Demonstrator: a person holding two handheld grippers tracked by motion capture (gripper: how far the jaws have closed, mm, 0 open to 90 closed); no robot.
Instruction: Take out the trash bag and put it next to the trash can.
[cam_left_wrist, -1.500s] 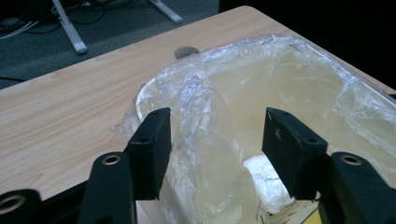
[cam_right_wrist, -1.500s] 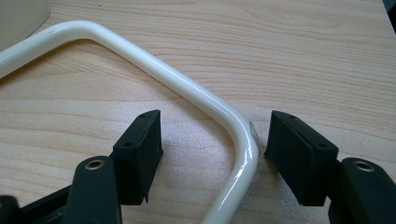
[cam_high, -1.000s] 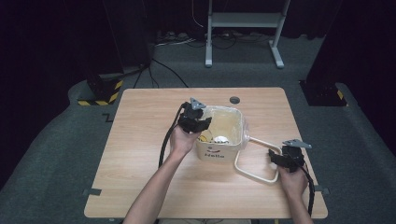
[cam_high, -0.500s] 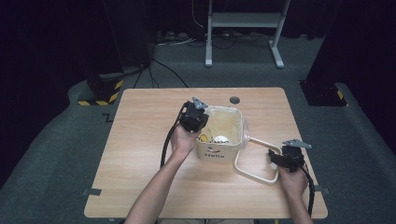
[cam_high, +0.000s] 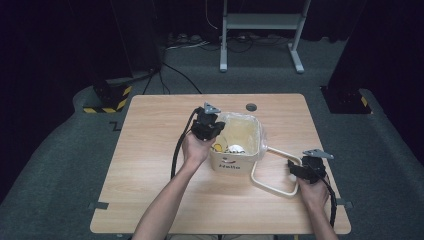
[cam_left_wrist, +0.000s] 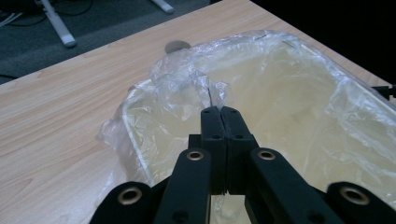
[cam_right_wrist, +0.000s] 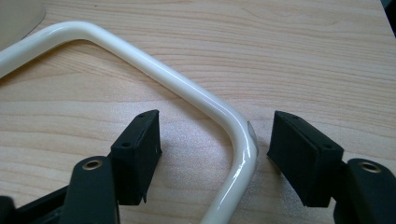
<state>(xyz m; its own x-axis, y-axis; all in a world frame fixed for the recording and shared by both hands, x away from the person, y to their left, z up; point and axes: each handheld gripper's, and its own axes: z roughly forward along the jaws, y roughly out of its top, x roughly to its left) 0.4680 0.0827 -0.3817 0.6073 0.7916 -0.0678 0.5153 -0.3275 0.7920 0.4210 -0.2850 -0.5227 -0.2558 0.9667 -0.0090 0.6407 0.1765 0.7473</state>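
A cream plastic bin (cam_high: 235, 164) lined with a clear plastic bag (cam_high: 262, 136) stands mid-table, with small yellow and white items (cam_high: 232, 148) inside. At its left rim my left gripper (cam_high: 216, 131) is shut, and a crumpled fold of the bag liner (cam_left_wrist: 187, 70) is pinched at its tips (cam_left_wrist: 221, 111). The bin's cream handle (cam_high: 270, 187) lies flat on the table to the right. My right gripper (cam_high: 294, 168) straddles the handle's bend (cam_right_wrist: 233, 121). Its jaws (cam_right_wrist: 215, 126) have just been opening, and the pads (cam_right_wrist: 140, 140) stand clear of the tube.
The wooden table (cam_high: 150, 165) has a round cable hole (cam_high: 251, 107) behind the bin. A grey stand (cam_high: 260, 22) and cables sit on the floor beyond. A yellow-and-black striped base (cam_high: 107, 100) stands off the table's far left corner.
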